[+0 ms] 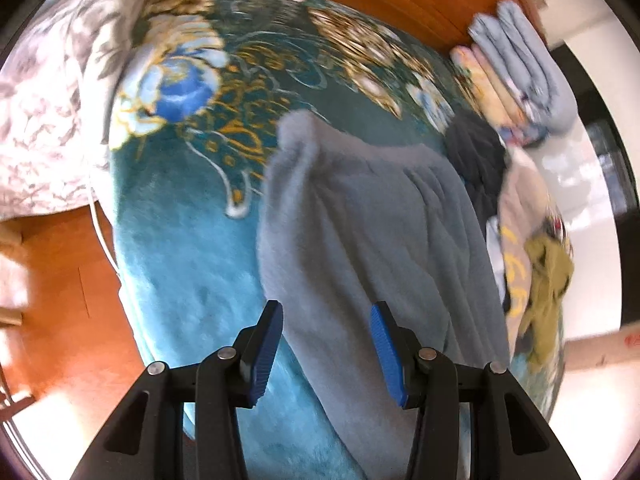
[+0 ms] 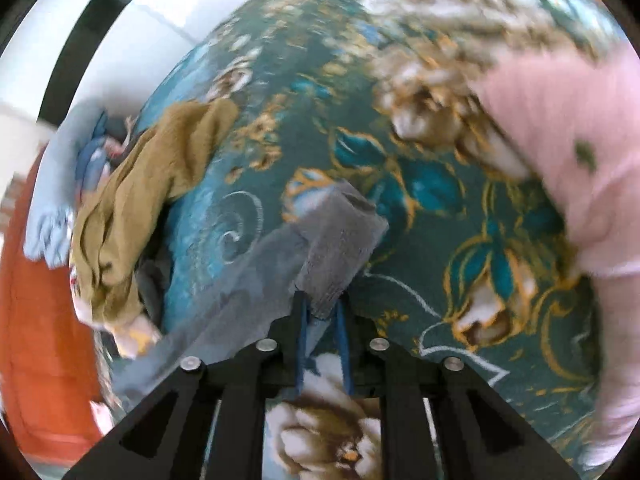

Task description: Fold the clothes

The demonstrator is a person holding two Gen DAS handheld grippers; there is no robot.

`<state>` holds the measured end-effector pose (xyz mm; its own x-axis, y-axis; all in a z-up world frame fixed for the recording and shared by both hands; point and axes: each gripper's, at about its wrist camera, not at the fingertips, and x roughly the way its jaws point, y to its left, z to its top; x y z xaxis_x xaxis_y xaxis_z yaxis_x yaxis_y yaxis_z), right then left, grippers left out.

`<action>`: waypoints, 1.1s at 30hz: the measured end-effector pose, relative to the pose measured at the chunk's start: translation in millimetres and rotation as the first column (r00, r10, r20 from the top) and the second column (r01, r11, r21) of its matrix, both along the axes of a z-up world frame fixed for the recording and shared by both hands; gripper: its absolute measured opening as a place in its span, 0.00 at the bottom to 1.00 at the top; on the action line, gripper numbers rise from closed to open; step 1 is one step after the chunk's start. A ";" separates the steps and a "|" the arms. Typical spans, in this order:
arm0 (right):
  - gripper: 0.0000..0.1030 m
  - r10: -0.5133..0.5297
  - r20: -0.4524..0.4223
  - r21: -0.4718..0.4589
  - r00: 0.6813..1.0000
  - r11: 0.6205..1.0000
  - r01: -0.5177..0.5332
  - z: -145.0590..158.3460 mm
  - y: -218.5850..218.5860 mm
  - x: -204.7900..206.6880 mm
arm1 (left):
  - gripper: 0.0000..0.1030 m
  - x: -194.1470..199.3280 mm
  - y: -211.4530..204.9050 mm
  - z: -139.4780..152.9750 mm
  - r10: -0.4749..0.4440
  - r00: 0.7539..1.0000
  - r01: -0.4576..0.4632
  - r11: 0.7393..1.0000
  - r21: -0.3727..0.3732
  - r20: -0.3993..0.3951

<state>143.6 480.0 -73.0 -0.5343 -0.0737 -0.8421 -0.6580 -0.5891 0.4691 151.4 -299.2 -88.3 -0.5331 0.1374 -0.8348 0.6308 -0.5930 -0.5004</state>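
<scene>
A grey fleece garment point(image 1: 360, 216) lies spread on a teal flowered blanket point(image 1: 188, 264). My left gripper point(image 1: 326, 332) is open, its blue pads on either side of the garment's near part, holding nothing. In the right wrist view my right gripper point(image 2: 323, 312) is shut on a folded end of the same grey garment point(image 2: 340, 240) and holds it lifted above the blanket point(image 2: 400, 120). The rest of the garment trails down to the left.
A pile of unfolded clothes, olive point(image 2: 132, 216) and dark, lies at the blanket's edge point(image 1: 536, 264). Folded blue and yellow items point(image 1: 516, 72) are stacked by a wooden headboard. A pink pillow point(image 2: 568, 152) and a flowered quilt point(image 1: 48, 92) lie on the bed.
</scene>
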 end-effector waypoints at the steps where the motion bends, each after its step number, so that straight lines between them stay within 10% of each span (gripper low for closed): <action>1: 0.19 0.028 -0.005 0.030 1.000 0.999 -0.028 11.1 -5.3 4.9 | 0.50 -0.4 -7.2 -2.3 0.014 1.000 -0.014 1.000 0.007 -0.004; 10: 0.46 0.246 0.054 0.009 0.968 0.969 -0.247 43.9 -48.2 78.8 | 0.51 -25.7 -45.5 -29.3 -0.026 0.999 0.025 0.999 0.043 0.020; 19: 0.46 0.208 0.203 -0.246 0.957 0.957 -0.156 -28.5 -91.9 182.1 | 0.50 -45.7 -56.4 -50.5 -0.119 0.993 0.117 0.988 0.105 0.009; 30: 0.44 0.120 0.077 -0.430 0.990 0.900 -0.076 -77.4 -126.5 187.1 | 0.48 -43.7 -70.9 -61.8 -0.096 0.993 0.109 0.967 0.232 -0.067; 33: 0.23 0.093 0.018 -0.418 0.995 0.905 -0.077 -70.9 -129.1 179.5 | 0.38 -43.1 -69.3 -60.6 -0.087 0.995 0.097 0.971 0.217 -0.056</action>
